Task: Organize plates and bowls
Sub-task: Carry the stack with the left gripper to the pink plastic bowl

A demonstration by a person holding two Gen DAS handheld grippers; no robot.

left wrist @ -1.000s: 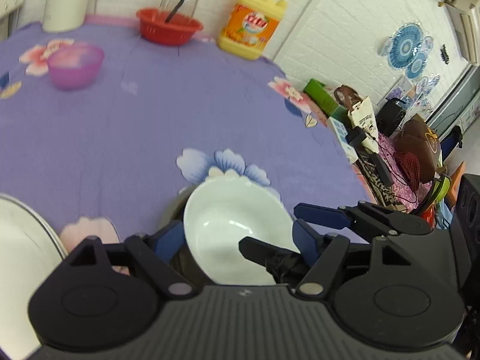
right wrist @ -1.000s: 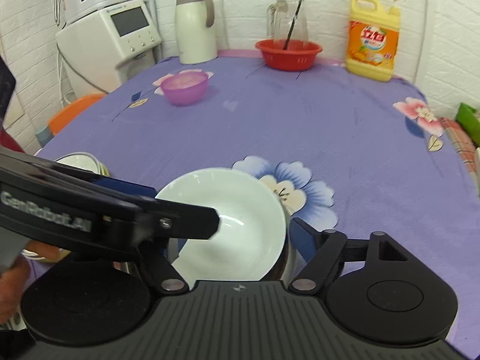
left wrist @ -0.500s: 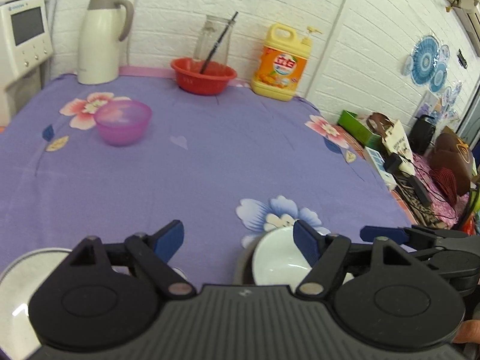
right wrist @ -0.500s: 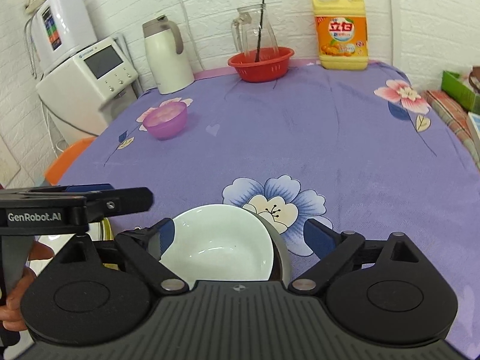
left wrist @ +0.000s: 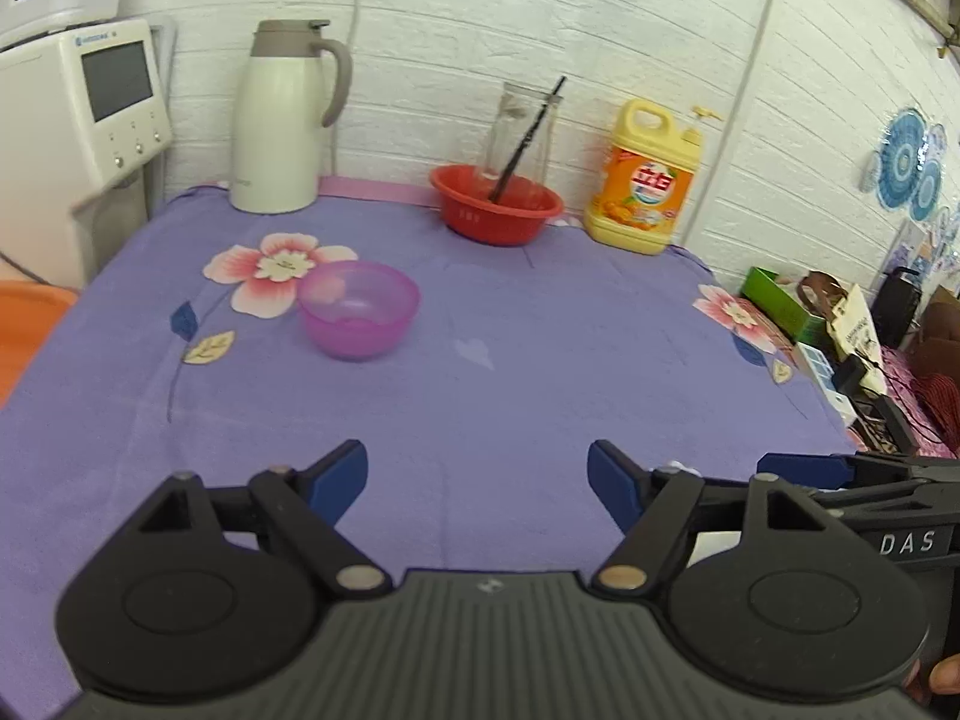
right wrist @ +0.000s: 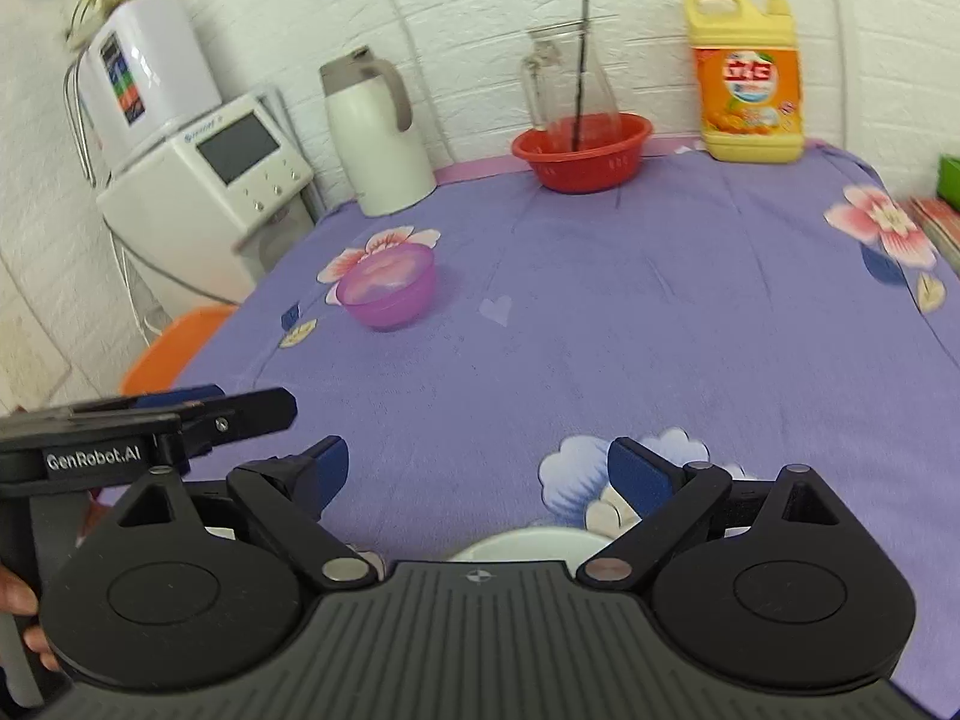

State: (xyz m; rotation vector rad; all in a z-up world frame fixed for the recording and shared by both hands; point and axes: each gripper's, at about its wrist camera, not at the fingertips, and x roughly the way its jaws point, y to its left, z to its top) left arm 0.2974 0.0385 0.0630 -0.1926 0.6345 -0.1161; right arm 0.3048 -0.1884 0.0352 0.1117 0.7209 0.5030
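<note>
A translucent purple bowl [left wrist: 359, 307] sits upright on the purple flowered tablecloth [left wrist: 510, 360], well beyond my left gripper [left wrist: 477, 480], which stands open with nothing between its blue pads. The same purple bowl [right wrist: 388, 285] shows far ahead and left of my right gripper [right wrist: 477, 471], also open and empty. Just below the right gripper's fingers only the rim of a white bowl [right wrist: 528, 543] peeks out on the tablecloth [right wrist: 630, 330]. The left gripper [right wrist: 180, 414] crosses the right wrist view at the left; the right gripper [left wrist: 840, 471] shows at the right edge of the left wrist view.
Along the back wall stand a white thermos jug [left wrist: 282, 120], a red basin [left wrist: 495, 210] holding a glass jug with a black stick, and a yellow detergent bottle [left wrist: 651, 180]. A white appliance [left wrist: 78, 120] stands left of the table. Clutter [left wrist: 840, 330] lies off its right edge.
Both grippers have drawn back and tilted up from the white bowl, which has dropped out of the left view and to the bottom edge of the right view. The far table now shows.
</note>
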